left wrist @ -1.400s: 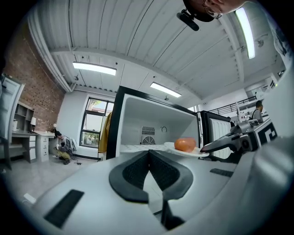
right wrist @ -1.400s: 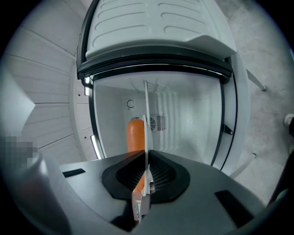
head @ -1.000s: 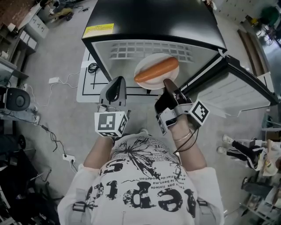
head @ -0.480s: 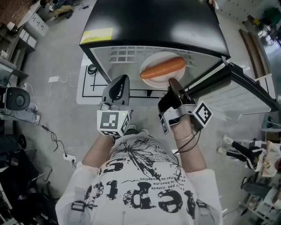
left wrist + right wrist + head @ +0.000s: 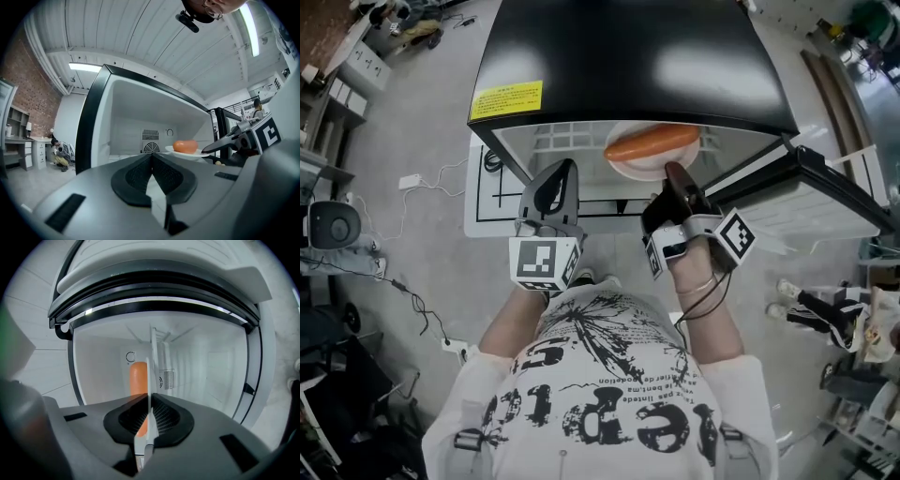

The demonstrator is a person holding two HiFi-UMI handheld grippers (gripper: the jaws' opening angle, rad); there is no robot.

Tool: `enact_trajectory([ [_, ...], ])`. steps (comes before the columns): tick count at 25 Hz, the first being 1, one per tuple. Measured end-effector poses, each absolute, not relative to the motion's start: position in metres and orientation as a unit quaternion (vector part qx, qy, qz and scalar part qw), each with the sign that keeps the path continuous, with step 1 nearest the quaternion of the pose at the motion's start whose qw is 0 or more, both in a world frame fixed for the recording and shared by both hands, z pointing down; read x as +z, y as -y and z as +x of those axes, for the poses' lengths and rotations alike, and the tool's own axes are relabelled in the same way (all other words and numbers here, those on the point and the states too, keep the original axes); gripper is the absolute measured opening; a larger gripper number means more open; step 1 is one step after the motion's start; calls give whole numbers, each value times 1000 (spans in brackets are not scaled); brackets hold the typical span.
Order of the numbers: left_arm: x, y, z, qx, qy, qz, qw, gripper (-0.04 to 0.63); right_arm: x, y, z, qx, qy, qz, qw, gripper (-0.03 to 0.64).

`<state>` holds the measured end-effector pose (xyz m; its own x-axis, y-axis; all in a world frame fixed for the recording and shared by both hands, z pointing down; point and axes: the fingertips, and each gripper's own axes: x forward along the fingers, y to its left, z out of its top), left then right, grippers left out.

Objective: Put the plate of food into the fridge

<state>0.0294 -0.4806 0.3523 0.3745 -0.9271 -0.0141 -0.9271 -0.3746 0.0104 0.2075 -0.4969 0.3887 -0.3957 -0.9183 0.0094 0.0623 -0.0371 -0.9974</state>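
A white plate [image 5: 639, 170] carrying an orange sausage [image 5: 652, 143] hangs at the mouth of the open black fridge [image 5: 628, 56], half under its top edge. My right gripper [image 5: 673, 172] is shut on the plate's near rim. The right gripper view has the plate [image 5: 152, 363] edge-on between the pads, the sausage [image 5: 138, 378] on its left and the white fridge interior [image 5: 206, 366] behind. My left gripper [image 5: 554, 186] is level, beside the plate's left, shut with nothing in it [image 5: 151, 161]. Its view shows the plate [image 5: 199, 153], the sausage [image 5: 185, 146] and my right gripper [image 5: 229, 140].
The fridge door [image 5: 834, 192] stands open to the right. A white floor mat with black lines [image 5: 486, 197] and cables [image 5: 427, 173] lie left of the fridge. A person crouches far off [image 5: 58, 152]. Shelving and clutter line the room's edges.
Both grippers and the plate moved forward toward the fridge; the plate now sits partly under the fridge's top edge instead of fully in front of it.
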Motion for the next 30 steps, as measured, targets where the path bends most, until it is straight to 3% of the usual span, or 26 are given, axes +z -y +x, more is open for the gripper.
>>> enact_trajectory([
  [30, 362, 508, 20, -16, 556, 831, 25, 8, 384, 533, 204, -590, -572, -410, 396, 35],
])
